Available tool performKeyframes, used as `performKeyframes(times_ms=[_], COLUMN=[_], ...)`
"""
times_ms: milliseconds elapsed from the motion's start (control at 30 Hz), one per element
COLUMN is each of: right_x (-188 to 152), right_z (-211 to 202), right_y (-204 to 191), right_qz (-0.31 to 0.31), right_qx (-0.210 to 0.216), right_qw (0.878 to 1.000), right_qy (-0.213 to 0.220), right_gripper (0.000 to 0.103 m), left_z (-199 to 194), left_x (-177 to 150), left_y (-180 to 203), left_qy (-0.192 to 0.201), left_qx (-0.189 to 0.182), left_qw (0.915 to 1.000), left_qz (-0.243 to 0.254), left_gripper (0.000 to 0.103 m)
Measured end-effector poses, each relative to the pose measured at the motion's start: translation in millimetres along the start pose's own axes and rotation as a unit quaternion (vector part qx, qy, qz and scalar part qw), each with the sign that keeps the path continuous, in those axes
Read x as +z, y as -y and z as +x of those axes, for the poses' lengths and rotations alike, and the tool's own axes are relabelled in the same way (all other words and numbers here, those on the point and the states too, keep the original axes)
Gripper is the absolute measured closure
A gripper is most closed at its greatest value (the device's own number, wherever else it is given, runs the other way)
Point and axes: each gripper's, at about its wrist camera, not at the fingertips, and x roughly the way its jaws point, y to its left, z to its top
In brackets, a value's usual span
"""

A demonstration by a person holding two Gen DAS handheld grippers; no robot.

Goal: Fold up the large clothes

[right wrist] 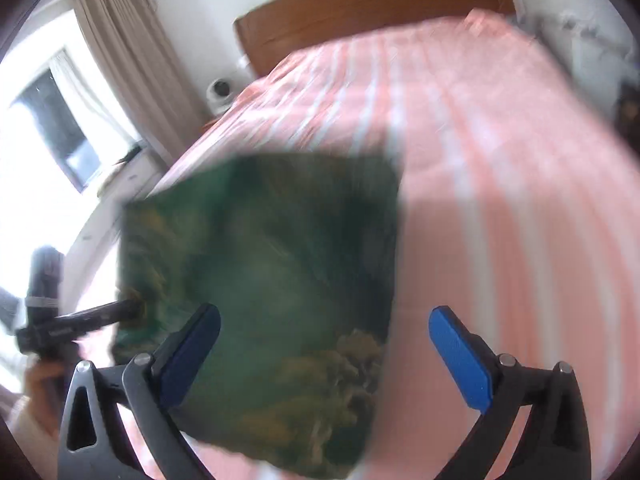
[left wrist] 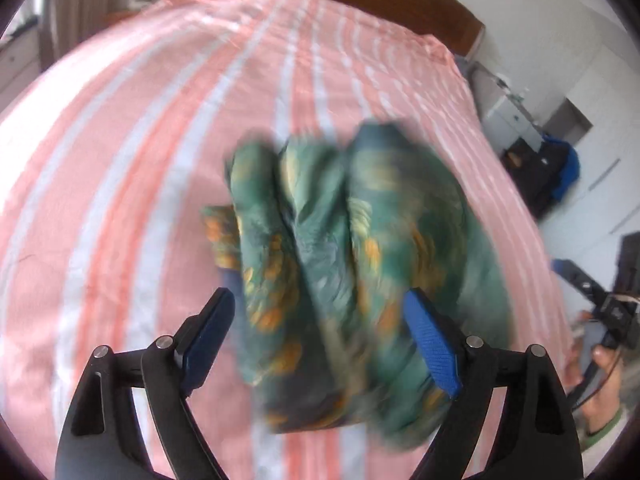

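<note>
On the bed: pink-and-white striped sheet [left wrist: 120,184] spread under everything
Headboard: brown wood [right wrist: 360,12], far end
Garment: green patterned cloth [left wrist: 344,264], bundled in folds, blurred, above the sheet near the middle
Left gripper [left wrist: 320,340]: fingers [left wrist: 432,348] spread wide either side of the cloth, contact unclear
Right gripper [right wrist: 324,354]: fingers apart, grasping nothing

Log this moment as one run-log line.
left gripper: open, straddling bunched green patterned garment | right gripper: open, over garment | surface: pink striped bedsheet | fold: folded bundle, blurred
</note>
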Motion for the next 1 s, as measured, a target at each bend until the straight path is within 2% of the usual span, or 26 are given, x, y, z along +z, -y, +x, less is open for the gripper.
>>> performKeyframes(times_ms=[100,167,200,267,300,333,367,433,500,567,700,767,833,900,1000], right_x=[-14,-40,-50,-70,-85,-88,-97,-114,-125,-138,-169,-179,-188,-200,-212], right_z=[-37,-63,-73,-99,-120,-131,-146,-173,-185,-198,-236,-236,-227,-228,-234], right_y=[14,17,11,-1,-12,-10,-15,-28,-36,-42,-55,-61,-64,-68,-73], right_qz=[-0.035,-0.075,-0.092,-0.129,-0.147,-0.154,-0.159,-0.161,-0.161,-0.156,-0.142,-0.135,-0.138,-0.135,-0.125], right_qx=[-0.034,-0.059,-0.070,-0.088,-0.094,-0.096,-0.097,-0.096,-0.080,-0.070,-0.069,-0.052,-0.036,-0.028,-0.033], right_qw=[0.998,0.994,0.992,0.984,0.978,0.974,0.971,0.966,0.970,0.973,0.968,0.977,0.983,0.984,0.985], right_qy=[0.033,0.048,0.056,0.086,0.115,0.133,0.152,0.180,0.161,0.154,0.194,0.154,0.115,0.110,0.112], right_gripper=[0.000,0.000,0.000,0.000,0.000,0.000,0.000,0.000,0.000,0.000,0.000,0.000,0.000,0.000,0.000], left_z=[-32,-57,-62,-90,-104,-122,-135,-162,-167,-177,-186,-189,-187,-187,-190], left_x=[-16,-30,-35,-49,-59,-72,-84,-104,-118,-137,-169,-180,-185,-189,-198], left_y=[1,19,21,49,43,62,72,97,113,129,145,149,148,148,146], left_qy=[0.039,0.068,0.084,0.132,0.153,0.180,0.196,0.215,0.219,0.214,0.212,0.203,0.180,0.166,0.170], left_qx=[0.040,0.074,0.089,0.125,0.134,0.147,0.152,0.165,0.184,0.189,0.208,0.210,0.204,0.199,0.209], left_qw=[0.9980,0.9921,0.9879,0.9728,0.9663,0.9574,0.9524,0.9476,0.9461,0.9490,0.9472,0.9495,0.9559,0.9596,0.9562], left_qz=[0.030,0.075,0.095,0.144,0.157,0.172,0.177,0.169,0.152,0.135,0.121,0.115,0.109,0.109,0.116], left_gripper=[0.014,0.011,0.010,0.003,0.002,0.001,0.000,0.000,0.000,0.000,0.000,0.000,0.000,0.000,0.000])
